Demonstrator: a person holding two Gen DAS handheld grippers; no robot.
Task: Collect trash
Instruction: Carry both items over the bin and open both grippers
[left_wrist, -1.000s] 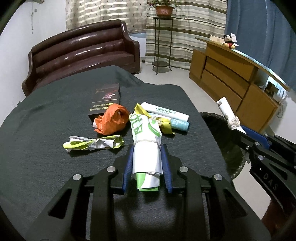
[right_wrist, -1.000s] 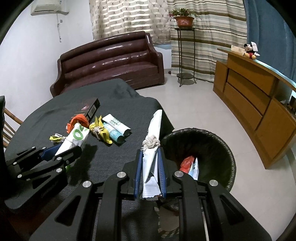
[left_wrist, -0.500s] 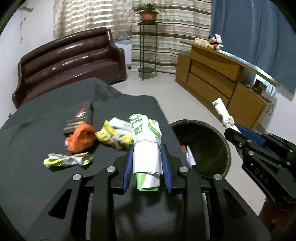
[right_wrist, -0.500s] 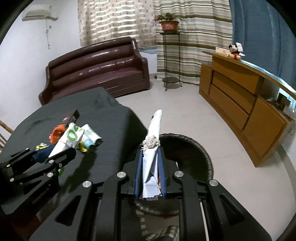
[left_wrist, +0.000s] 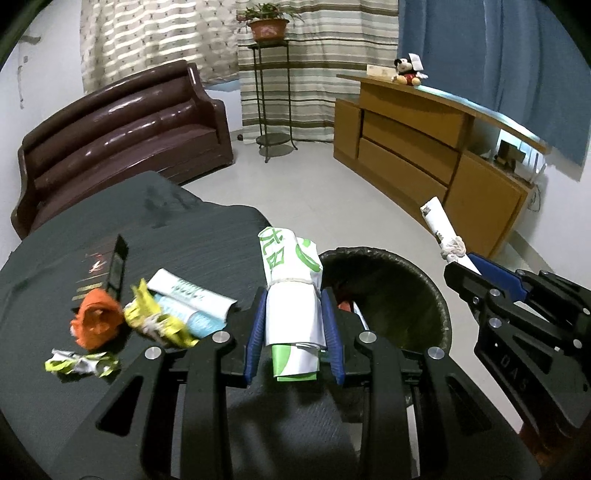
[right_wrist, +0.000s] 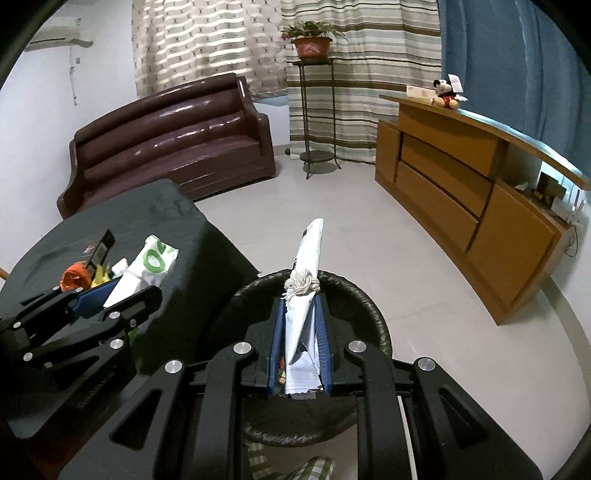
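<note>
My left gripper (left_wrist: 293, 299) is shut on a white and green tied paper roll (left_wrist: 291, 277), held above the table's right edge beside the black trash bin (left_wrist: 439, 306). My right gripper (right_wrist: 300, 306) is shut on a white tied paper roll (right_wrist: 308, 254), held over the bin (right_wrist: 373, 317). Each gripper shows in the other's view: the right one (left_wrist: 476, 266) and the left one (right_wrist: 122, 288). On the black table (left_wrist: 184, 229) lie an orange wad (left_wrist: 96, 323), a yellow wrapper (left_wrist: 155, 321), a white tube (left_wrist: 192, 295) and a crumpled green-white wrapper (left_wrist: 81, 363).
A dark box (left_wrist: 116, 267) lies on the table behind the trash. A brown sofa (left_wrist: 122, 129), a plant stand (left_wrist: 271, 99) and a wooden sideboard (left_wrist: 424, 147) stand around the pale floor. Red and white trash lies inside the bin.
Both grippers have swung right with their rolls. The left one moved from over the table's trash to the table edge by the bin; the right one moved over the bin.
</note>
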